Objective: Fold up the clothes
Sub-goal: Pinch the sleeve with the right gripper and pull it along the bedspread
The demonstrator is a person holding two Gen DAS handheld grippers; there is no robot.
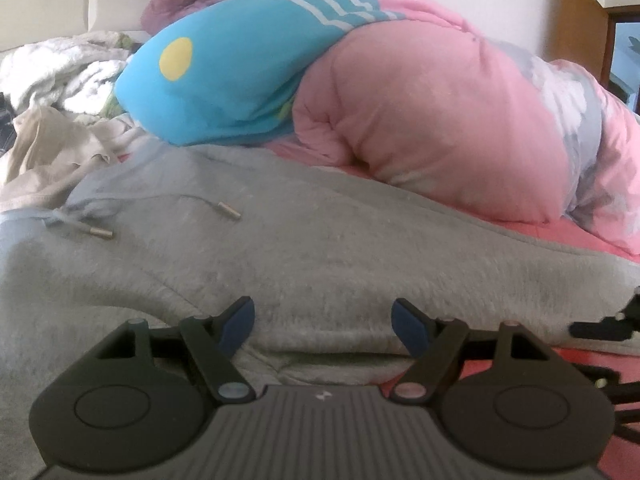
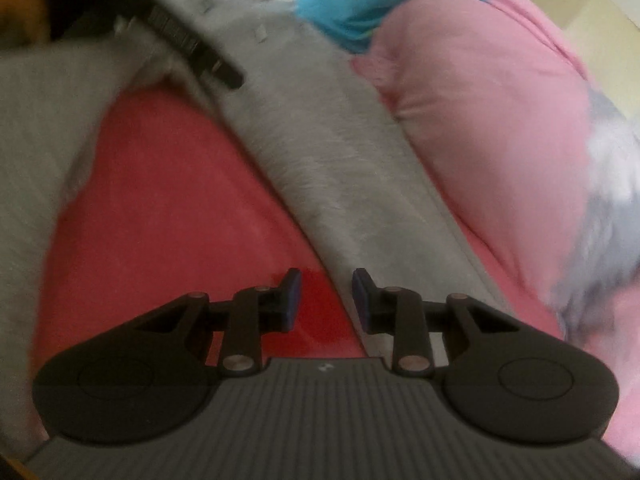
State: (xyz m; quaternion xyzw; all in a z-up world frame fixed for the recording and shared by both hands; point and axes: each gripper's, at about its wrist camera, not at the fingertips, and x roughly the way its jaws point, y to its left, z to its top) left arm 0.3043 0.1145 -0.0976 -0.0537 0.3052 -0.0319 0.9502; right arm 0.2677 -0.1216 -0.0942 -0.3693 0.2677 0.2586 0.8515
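Grey sweatpants lie spread across the red bedsheet, waistband to the left, with a drawstring that ends in metal tips. My left gripper stands open, wide apart, just above a fold at the near edge of the pants, with nothing pinched. In the blurred right wrist view, one grey trouser leg runs diagonally over the red sheet. My right gripper is open with a narrow gap, hovering over that leg's edge and holding nothing. One of the left gripper's black fingers shows at upper left.
A bulky pink quilt and a blue pillow with a yellow dot lie right behind the pants. White and beige clothes are heaped at the left. A brown wooden door stands at the far right.
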